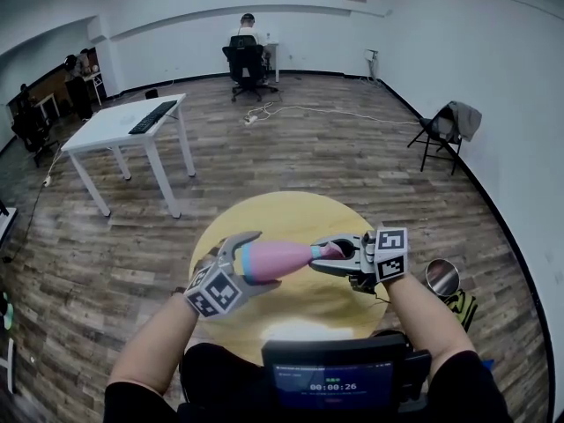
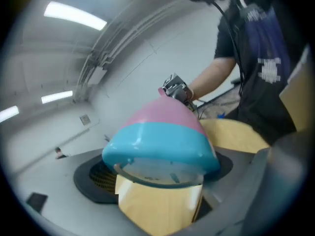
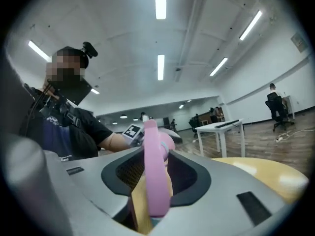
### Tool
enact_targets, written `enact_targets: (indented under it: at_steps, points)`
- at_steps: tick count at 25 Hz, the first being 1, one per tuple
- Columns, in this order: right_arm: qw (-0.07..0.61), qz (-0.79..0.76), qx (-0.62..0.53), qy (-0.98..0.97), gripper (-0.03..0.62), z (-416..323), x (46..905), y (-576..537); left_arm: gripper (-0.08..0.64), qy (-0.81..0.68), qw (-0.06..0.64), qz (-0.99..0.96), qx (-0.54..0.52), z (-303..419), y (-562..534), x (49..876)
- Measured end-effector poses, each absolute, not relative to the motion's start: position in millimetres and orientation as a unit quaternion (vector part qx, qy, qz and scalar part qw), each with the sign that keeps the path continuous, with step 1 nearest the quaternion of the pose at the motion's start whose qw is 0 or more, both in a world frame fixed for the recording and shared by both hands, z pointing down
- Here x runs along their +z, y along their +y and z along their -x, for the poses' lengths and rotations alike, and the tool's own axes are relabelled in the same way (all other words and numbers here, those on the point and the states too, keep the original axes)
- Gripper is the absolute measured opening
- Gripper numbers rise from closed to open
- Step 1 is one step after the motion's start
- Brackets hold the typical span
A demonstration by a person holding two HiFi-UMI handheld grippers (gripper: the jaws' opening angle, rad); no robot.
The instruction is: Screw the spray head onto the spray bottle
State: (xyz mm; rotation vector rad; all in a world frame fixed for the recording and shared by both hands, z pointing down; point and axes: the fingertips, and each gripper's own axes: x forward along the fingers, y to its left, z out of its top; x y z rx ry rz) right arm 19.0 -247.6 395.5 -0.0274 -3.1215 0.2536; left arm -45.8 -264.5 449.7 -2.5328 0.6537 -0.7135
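Over the round yellow table (image 1: 264, 214) the pink-and-blue spray bottle (image 1: 280, 260) lies level, its blue base at nine o'clock clamped in the left gripper (image 1: 254, 261); at three o'clock the right gripper (image 1: 342, 256) pinches the pink spray head (image 1: 326, 251)

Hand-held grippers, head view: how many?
2: left hand-held gripper holds the spray bottle over the yellow table; right hand-held gripper holds the spray head at its neck.

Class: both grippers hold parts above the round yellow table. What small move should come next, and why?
Probably roll the right gripper to twist the pink plastic spray head on, while the left gripper holds the pink-and-blue plastic spray bottle steady. The head meets the bottle's neck, roughly in line. Whether threads have caught is not visible.
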Motion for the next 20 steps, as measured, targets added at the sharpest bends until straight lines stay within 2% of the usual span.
enact_targets:
  at_steps: [3,8,10,12,16,18,20]
  points:
    - [0.011,0.01,0.032,-0.999,0.149,-16.6,388.3,-240.3,0.511,0.156,0.053,0.963,-0.215,39.5,-251.0,456.5]
    - [0.047,0.0,0.005,-0.999,0.147,-15.8,405.5,-234.8,0.51,0.073,-0.132,0.964,-0.217,38.5,-229.0,474.4]
    - [0.047,-0.021,0.001,-0.999,0.176,-15.2,406.1,-242.0,0.511,0.062,-0.179,0.959,-0.209,38.5,-228.8,475.9]
    - [0.054,-0.038,0.024,-0.998,0.193,-16.3,408.3,-252.2,0.512,0.097,-0.132,0.963,-0.212,39.4,-237.0,472.7]
    - [0.023,-0.045,0.132,-0.99,0.272,-30.8,406.6,-270.5,0.512,0.183,0.038,0.952,-0.242,43.1,-253.5,459.7]
    - [0.019,-0.036,0.14,-0.989,0.278,-31.4,406.3,-267.9,0.512,0.204,0.113,0.935,-0.269,44.0,-256.7,456.6]
    - [0.055,-0.03,0.115,-0.991,0.276,-22.3,415.4,-262.3,0.512,0.222,0.182,0.912,-0.293,46.7,-259.8,453.5]
